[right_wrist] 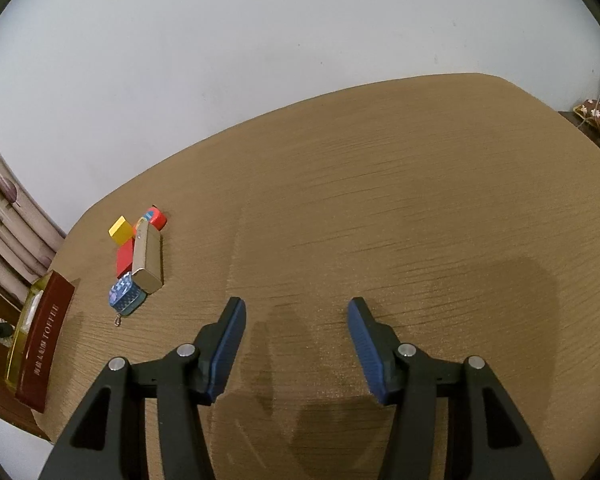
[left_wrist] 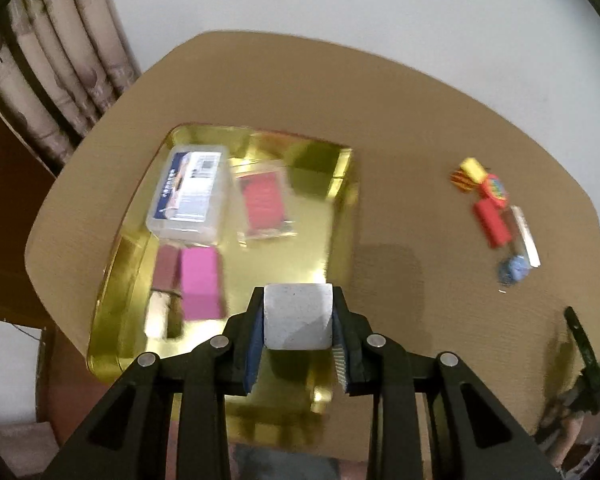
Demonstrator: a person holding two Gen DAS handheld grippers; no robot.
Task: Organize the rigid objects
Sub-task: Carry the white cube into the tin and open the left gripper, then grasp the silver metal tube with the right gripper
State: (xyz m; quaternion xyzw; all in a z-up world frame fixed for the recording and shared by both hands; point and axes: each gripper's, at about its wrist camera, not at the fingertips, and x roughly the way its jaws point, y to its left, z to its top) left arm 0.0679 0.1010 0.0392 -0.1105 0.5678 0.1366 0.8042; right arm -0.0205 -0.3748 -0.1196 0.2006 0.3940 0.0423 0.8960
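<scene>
Left gripper (left_wrist: 298, 322) clamped tight on a chunky grey block (left_wrist: 298, 316), hanging over the near edge of the shiny gold tray (left_wrist: 116, 280), right gripper (right_wrist: 296, 340) just sitting wide apart and empty above the bare wooden table (right_wrist: 420, 220), well clear of the little leftover pile (right_wrist: 138, 256).

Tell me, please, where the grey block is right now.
In the left wrist view, the grey block sits clamped in the left gripper above the gold tray's near edge.

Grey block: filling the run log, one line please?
left gripper shut on grey block above gold tray | right gripper open, empty
</scene>
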